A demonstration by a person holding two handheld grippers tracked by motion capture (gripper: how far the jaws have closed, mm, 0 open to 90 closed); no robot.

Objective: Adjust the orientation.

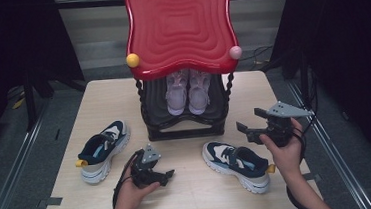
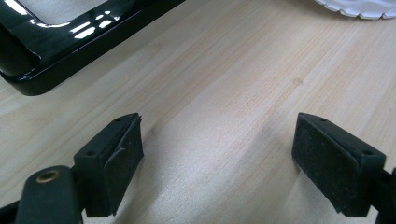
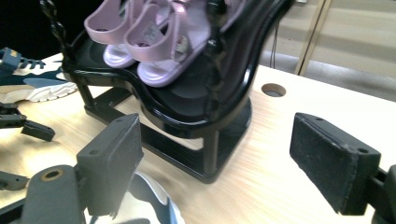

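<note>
The left gripper (image 1: pixel 166 176) hovered low over bare wood near the counter's (image 1: pixel 195 194) front edge, its jaws spread wide and holding nothing; the right gripper (image 1: pixel 250 122) was lifted above the counter toward the right edge, its jaws likewise wide and empty. Between them, near the front edge, lay a navy-and-white sneaker (image 1: pixel 236 164), its toe just beside the left gripper; its mate (image 1: pixel 102 150) lay by the left edge, well apart from both. At the middle of the back edge stood a black shoe rack (image 1: pixel 185 129) under a red top (image 1: pixel 180 27), with a pair of lilac sandals (image 1: pixel 188 91) on its shelf.
</note>
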